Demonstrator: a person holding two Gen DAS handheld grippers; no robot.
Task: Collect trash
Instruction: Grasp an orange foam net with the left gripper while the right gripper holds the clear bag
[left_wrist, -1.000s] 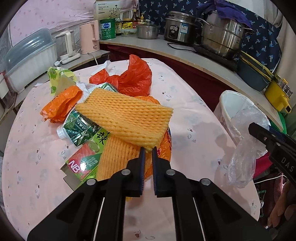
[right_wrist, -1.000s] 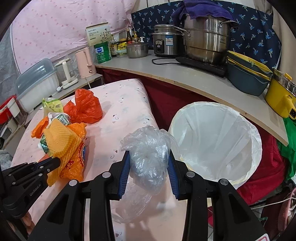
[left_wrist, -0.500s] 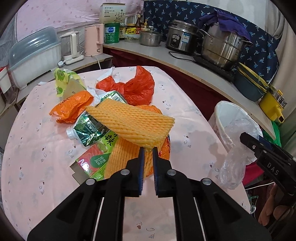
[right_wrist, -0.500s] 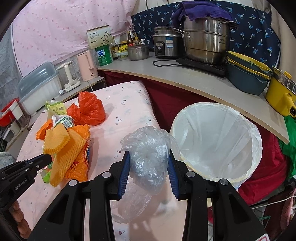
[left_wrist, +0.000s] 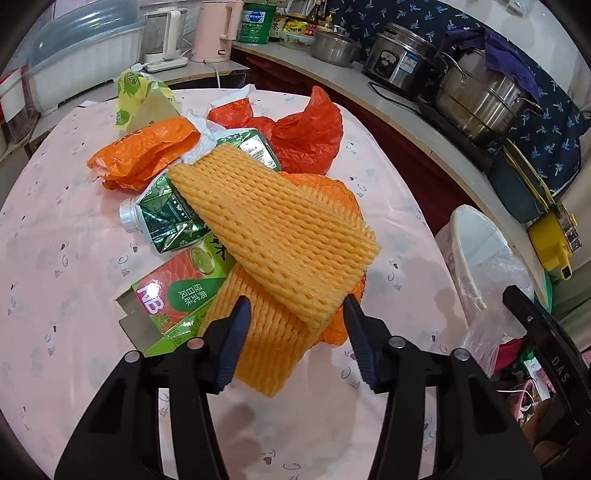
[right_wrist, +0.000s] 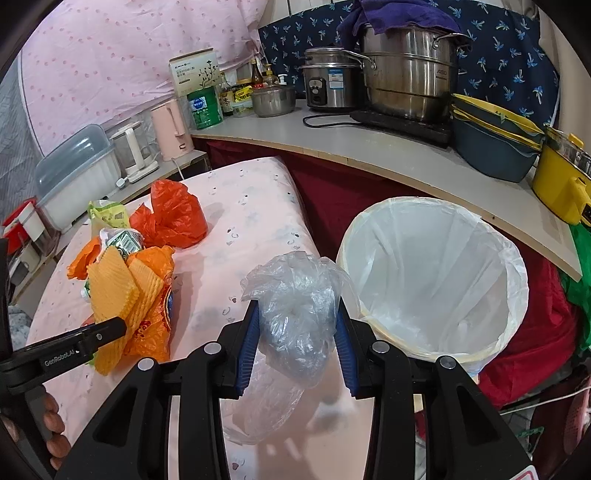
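A trash pile lies on the pink table (left_wrist: 55, 229): yellow foam netting (left_wrist: 280, 229), a green carton (left_wrist: 166, 210), a green and orange box (left_wrist: 177, 291), orange bags (left_wrist: 144, 151) and a red bag (left_wrist: 306, 136). My left gripper (left_wrist: 295, 321) is open, its jaws on either side of the netting's near corner. My right gripper (right_wrist: 295, 328) is shut on a crumpled clear plastic bag (right_wrist: 299, 306), held at the table's edge beside the white-lined trash bin (right_wrist: 436, 280). The pile also shows in the right wrist view (right_wrist: 125, 291).
A curved counter (right_wrist: 369, 151) behind the table holds steel pots (right_wrist: 406, 70), a rice cooker (right_wrist: 325, 85), a blue basin (right_wrist: 491, 147) and a yellow pot (right_wrist: 561, 184). Kettles (left_wrist: 218, 29) and a lidded plastic box (left_wrist: 81, 48) stand at the far left.
My left gripper was shut on the netting and has opened wide; the camera has moved closer to the pile. The right gripper has kept its hold on the clear bag.
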